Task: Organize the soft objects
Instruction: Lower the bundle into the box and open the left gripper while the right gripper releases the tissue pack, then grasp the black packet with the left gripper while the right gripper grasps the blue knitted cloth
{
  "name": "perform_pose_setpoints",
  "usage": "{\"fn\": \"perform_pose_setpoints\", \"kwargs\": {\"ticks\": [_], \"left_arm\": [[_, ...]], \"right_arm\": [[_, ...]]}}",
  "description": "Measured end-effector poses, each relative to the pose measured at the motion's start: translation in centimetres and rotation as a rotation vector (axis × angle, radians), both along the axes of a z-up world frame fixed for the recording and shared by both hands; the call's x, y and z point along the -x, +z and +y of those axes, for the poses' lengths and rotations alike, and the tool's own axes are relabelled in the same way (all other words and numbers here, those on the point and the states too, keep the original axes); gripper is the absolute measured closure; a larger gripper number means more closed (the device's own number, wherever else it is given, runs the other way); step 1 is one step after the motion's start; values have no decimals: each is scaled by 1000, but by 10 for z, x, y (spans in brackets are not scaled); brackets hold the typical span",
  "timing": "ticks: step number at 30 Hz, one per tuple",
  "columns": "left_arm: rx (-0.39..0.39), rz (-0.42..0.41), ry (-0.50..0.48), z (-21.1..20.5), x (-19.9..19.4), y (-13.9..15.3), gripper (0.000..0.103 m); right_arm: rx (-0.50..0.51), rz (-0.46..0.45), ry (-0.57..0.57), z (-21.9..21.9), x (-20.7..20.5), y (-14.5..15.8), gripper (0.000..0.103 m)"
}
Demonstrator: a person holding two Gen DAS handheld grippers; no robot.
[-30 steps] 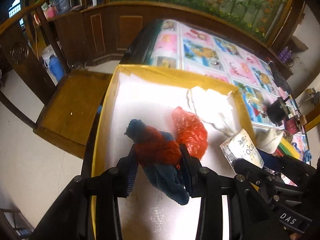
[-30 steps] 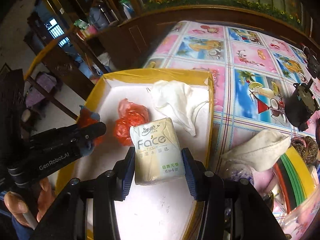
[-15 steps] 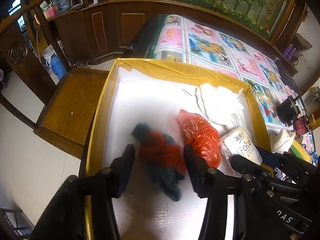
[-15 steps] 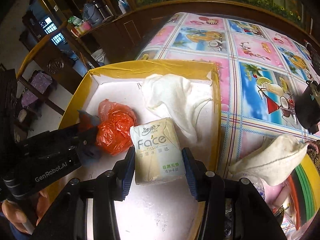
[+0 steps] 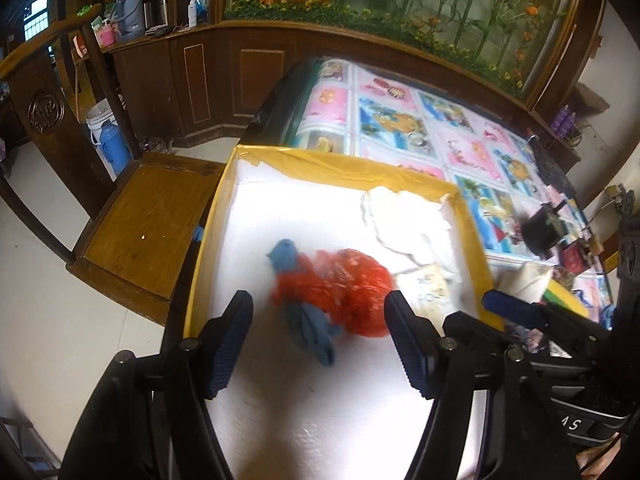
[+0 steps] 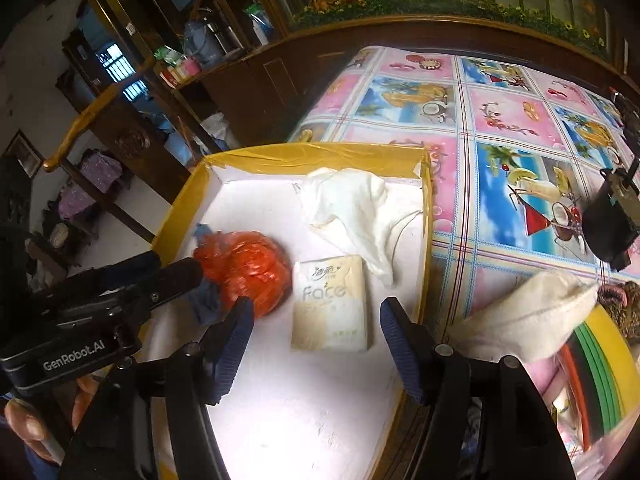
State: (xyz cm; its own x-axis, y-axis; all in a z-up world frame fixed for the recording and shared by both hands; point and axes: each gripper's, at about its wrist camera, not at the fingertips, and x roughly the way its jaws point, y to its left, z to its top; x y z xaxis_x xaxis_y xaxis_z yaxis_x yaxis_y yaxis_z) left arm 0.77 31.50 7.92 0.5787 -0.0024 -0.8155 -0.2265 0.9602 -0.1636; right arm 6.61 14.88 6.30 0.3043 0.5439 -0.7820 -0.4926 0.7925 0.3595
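Both grippers spread wide, nothing pinched in either.

Left gripper (image 5: 318,336): the blue sock (image 5: 310,330) and the red plastic bag (image 5: 352,292) lie straight ahead of it on the white floor of the yellow-rimmed box (image 5: 208,240), between the lines of its two fingers but beyond the tips. Sock and bag are touching, the bag partly over the sock's middle. The sock's long axis runs roughly away from you, slightly slanted toward your left at the far end. This view is motion-blurred, so edges are uncertain.

Right gripper (image 6: 316,332): the tissue pack (image 6: 330,304) lies flat directly ahead, nearer its right finger than its left, long axis pointing away along the fingers. The red bag sits just ahead-left of its left fingertip (image 6: 236,320); the white cloth (image 6: 352,212) is further ahead, past the pack, its corner touching or just beside the pack's far right edge; I can't tell which.

What the next move turns on: everything in the box looks placed. The one soft thing I see outside it is the cream cloth (image 6: 524,316) on the tabletop (image 6: 500,128), off to the right of your right gripper, beyond the box wall. Your right hand is clearly nearer. Its long axis lies crosswise to your fingers, so swing right and turn the wrist to close across the narrow way.
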Motion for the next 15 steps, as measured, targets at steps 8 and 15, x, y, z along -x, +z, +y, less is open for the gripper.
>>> {"fn": "perform_pose_setpoints", "kwargs": {"ticks": [8,15], "left_arm": [[38,-118,-72,-54,42,20,34],[47,-145,-165,-119,60,17,34]], "right_arm": [[-133,-1,11,-65,40,13,33],[-187,-32,-8,-135,68,19,33]]}}
